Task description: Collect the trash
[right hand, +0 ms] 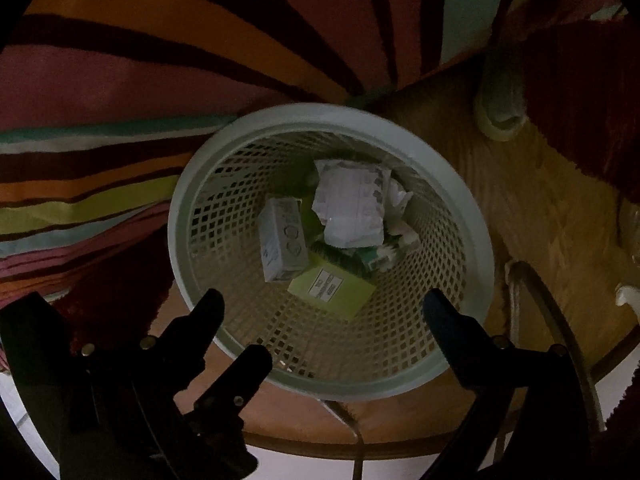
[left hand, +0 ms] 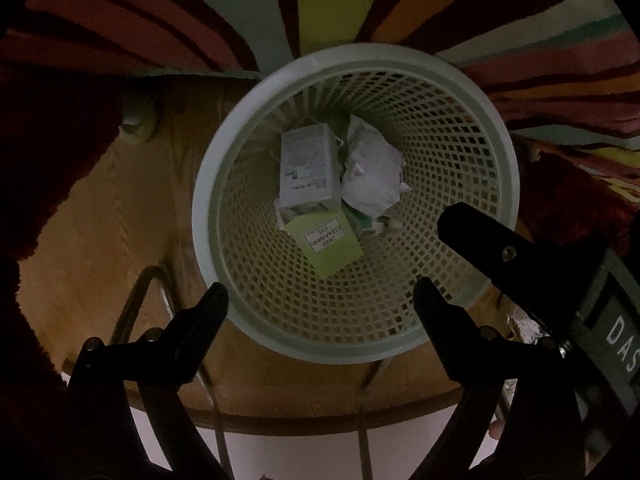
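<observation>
A pale green lattice waste basket stands right below both grippers. At its bottom lie a white printed box, a crumpled white paper and a light green box. My left gripper hangs open over the basket's near rim with nothing between its fingers. My right gripper is open and empty too, above the same rim. In the left wrist view one of the right gripper's fingers reaches over the basket from the right.
The basket rests on a round wooden surface with a curved front edge. A multicoloured striped rug lies behind it. Dark red shaggy fabric borders the wood. A pale furniture foot stands nearby, and crumpled foil lies at the right.
</observation>
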### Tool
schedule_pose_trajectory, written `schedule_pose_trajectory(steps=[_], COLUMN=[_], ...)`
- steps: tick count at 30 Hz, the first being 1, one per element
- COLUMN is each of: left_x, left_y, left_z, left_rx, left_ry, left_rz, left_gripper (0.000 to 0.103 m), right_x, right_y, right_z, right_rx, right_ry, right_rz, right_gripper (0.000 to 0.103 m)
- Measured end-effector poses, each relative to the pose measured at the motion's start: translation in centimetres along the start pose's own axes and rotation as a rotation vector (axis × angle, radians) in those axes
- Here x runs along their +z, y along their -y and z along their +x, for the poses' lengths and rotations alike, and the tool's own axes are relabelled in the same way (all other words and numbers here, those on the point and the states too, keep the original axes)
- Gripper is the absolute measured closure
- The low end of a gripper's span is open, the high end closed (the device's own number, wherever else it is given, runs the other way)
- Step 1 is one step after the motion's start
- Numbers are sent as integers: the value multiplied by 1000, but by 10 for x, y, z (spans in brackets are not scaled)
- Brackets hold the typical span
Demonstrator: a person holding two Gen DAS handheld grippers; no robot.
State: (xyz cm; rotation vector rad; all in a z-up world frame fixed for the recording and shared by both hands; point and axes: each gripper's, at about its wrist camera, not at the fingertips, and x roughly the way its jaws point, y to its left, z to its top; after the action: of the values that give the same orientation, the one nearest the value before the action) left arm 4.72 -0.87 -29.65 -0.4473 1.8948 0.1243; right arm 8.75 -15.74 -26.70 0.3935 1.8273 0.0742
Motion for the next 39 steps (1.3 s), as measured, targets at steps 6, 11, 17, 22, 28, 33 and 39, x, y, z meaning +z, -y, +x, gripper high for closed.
schedule_pose_trajectory(steps=[6, 11, 17, 22, 28, 33, 39], left_x=[2, 0, -2, -4, -9, -14, -26], left_y=[-2, 5, 8, 3, -2, -1, 1], left_z=[-14, -25, -37, -52, -77, -97, -117], left_rx=[-1, 10, 6, -11, -21, -8, 6], left_ry=[50, 89, 115, 155, 228, 304, 384], left_rz=[0, 47, 81, 77, 93, 126, 181], left_gripper=[12, 12, 12, 12, 12, 12, 12], right_x=[0, -1, -4, -6, -9, -13, -20], right_y=[1, 2, -3, -3, -7, -7, -8], right_z=[-11, -18, -30, -42, -64, -80, -105], right_rx=[4, 7, 8, 7, 19, 39, 30], right_ry=[39, 55, 86, 127, 194, 229, 309], right_rz=[-4, -3, -35, -44, -70, -89, -114], right_gripper=[8, 8, 8, 8, 8, 8, 8])
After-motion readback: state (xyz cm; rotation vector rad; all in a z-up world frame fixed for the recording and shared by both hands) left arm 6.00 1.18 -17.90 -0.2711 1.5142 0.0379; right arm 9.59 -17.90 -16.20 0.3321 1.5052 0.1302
